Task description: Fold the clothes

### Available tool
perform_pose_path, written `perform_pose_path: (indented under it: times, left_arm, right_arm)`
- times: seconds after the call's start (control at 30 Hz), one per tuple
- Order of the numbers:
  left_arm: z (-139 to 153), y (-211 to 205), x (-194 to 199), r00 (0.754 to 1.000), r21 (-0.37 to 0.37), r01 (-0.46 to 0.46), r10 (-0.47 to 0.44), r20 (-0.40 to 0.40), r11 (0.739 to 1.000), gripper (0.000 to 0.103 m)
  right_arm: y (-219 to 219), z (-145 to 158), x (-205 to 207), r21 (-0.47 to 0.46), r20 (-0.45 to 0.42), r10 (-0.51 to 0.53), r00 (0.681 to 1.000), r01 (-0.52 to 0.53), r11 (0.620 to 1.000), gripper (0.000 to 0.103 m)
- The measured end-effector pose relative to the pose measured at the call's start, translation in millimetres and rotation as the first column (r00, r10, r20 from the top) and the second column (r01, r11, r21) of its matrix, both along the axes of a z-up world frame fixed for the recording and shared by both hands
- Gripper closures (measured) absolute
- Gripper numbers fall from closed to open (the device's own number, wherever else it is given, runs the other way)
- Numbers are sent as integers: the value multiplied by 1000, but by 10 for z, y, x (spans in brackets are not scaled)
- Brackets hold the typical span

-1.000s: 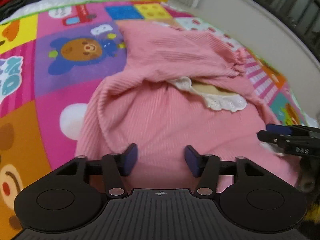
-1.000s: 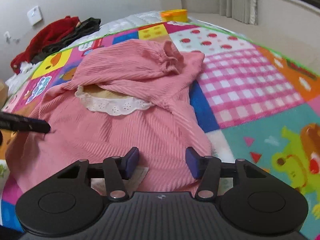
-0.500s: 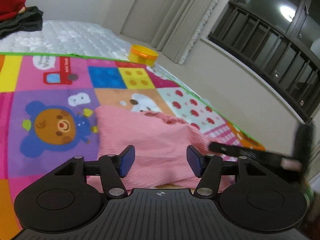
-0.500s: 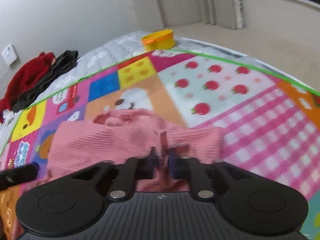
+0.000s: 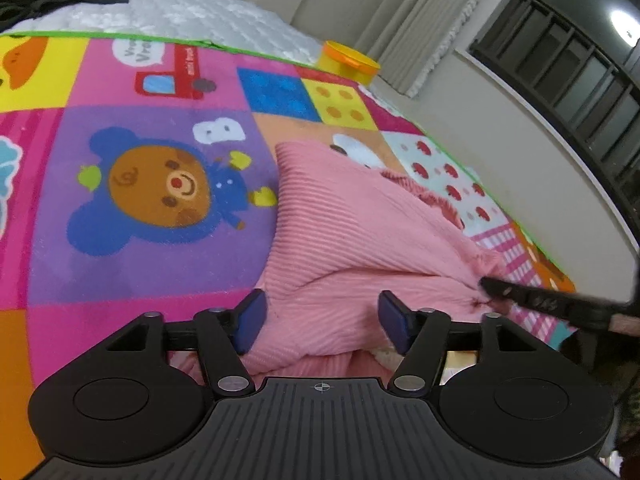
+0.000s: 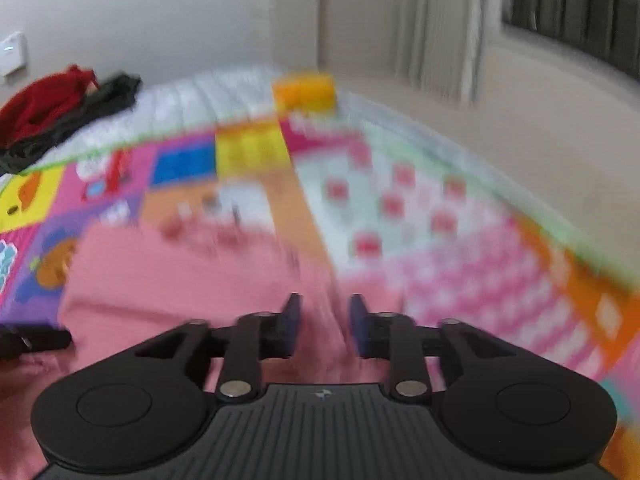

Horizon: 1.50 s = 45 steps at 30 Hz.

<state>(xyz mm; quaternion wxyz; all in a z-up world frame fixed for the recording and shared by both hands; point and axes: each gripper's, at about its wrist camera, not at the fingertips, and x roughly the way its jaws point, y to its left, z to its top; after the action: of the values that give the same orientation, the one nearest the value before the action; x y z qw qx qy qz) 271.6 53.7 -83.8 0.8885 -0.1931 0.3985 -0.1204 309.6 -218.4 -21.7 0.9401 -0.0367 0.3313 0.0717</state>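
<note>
A pink ribbed garment [image 5: 360, 240] lies on the colourful play mat [image 5: 140, 208], folded over itself. My left gripper [image 5: 320, 320] is open just above its near edge, with cloth showing between the blue pads. The right gripper shows at the right of the left wrist view [image 5: 532, 300], its tip at the garment's right edge. In the blurred right wrist view my right gripper [image 6: 323, 322] has its jaws partly apart with a ridge of the pink garment [image 6: 192, 280] between the pads. The left gripper's tip [image 6: 36, 338] shows at the left.
An orange-yellow tub [image 5: 348, 62] stands at the mat's far edge on a white quilted mattress [image 5: 180, 12]. Red and dark clothes [image 6: 56, 108] are piled at the far left. A wall and curtain [image 5: 400, 20] run along the right.
Both grippers moved forward over the garment, carrying its near part over. The right gripper closed on the cloth half a second ago and its jaws have now parted. The collar lace is hidden.
</note>
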Motion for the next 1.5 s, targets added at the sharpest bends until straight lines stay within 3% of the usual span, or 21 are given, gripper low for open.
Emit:
perform_pose_path:
  times: [0.07, 0.13, 0.23, 0.33, 0.37, 0.4, 0.43, 0.6, 0.73, 0.83, 0.93, 1.03, 1.07, 1.1, 1.17, 1.23, 1.3, 1.37, 1.43, 1.47, 1.5]
  left_arm:
    - [-2, 25, 4, 1000, 0, -12, 12, -7, 1000, 27]
    - [-8, 42, 10, 1000, -1, -19, 19, -13, 1000, 26]
    - [-2, 92, 12, 999, -13, -31, 31, -11, 999, 26]
    - [65, 232, -5, 997, -41, -69, 70, 16, 997, 24]
    - [87, 278, -11, 996, -51, -81, 83, 24, 995, 23]
    - [107, 360, -22, 994, -78, -105, 108, 33, 991, 21]
    - [127, 447, -33, 990, -107, -131, 136, 42, 986, 20]
    - [225, 881, -92, 959, -257, -248, 275, 74, 934, 19]
    - [424, 941, -183, 944, -355, -237, 301, 138, 905, 19]
    - [634, 879, -284, 945, -360, -186, 267, 188, 914, 13]
    - [677, 709, -387, 963, -302, -147, 206, 173, 942, 11]
    - [714, 535, -490, 978, -241, -105, 144, 152, 965, 10]
    - [674, 473, -536, 985, -201, -96, 123, 125, 975, 10]
    - [627, 411, -583, 990, -158, -86, 102, 94, 984, 11]
    - [508, 331, -703, 997, -75, -59, 63, 41, 995, 11]
    - [407, 327, -817, 1000, -64, -28, 28, -6, 998, 13]
    - [325, 371, -910, 999, -119, 5, -11, -48, 993, 13]
    - [251, 431, -928, 996, -247, 21, -43, -81, 969, 13]
    - [194, 401, -868, 993, -281, 4, -37, -110, 960, 13]
    - [167, 383, -835, 992, -294, -5, -33, -125, 956, 13]
    - [181, 347, -817, 992, -278, 0, -35, -122, 961, 18]
  right_arm:
    - [105, 85, 111, 21, 10, 49, 999, -50, 999, 48]
    - [239, 54, 307, 13, -12, 82, 997, -82, 997, 48]
    - [420, -187, 657, -47, -64, 82, 995, -85, 995, 47]
    - [401, -518, 948, 5, -148, 53, 988, -53, 999, 48]
    - [336, -561, 935, 46, -161, 49, 986, -42, 998, 58]
    - [289, -548, 911, 92, -160, 63, 985, -49, 995, 83]
    - [245, -521, 877, 140, -159, 79, 984, -57, 989, 97]
    - [94, 75, 155, 257, -60, 217, 974, -195, 947, 100]
    - [-19, 392, -576, 282, -63, 317, 946, -288, 915, 100]
    - [-84, 318, -1052, 283, -137, 359, 923, -311, 907, 100]
    - [-100, 89, -1411, 250, -217, 385, 897, -330, 910, 100]
    - [-178, 11, -1614, 249, -241, 369, 897, -311, 917, 95]
    - [-238, 47, -1660, 265, -222, 360, 906, -299, 917, 81]
    - [-301, 88, -1701, 279, -201, 348, 916, -287, 916, 54]
    - [-472, 201, -1751, 305, -144, 306, 941, -252, 918, 28]
    - [-654, 303, -1788, 332, -94, 258, 962, -214, 919, 27]
    - [-800, 294, -1738, 337, -89, 194, 977, -154, 929, 25]
    - [-889, 161, -1614, 348, -114, 132, 985, -85, 933, 25]
    - [-900, -1, -1481, 359, -137, 94, 986, -39, 933, 25]
    - [-881, -92, -1411, 364, -148, 82, 986, -23, 931, 26]
    - [-854, -177, -1348, 370, -157, 77, 985, -13, 929, 35]
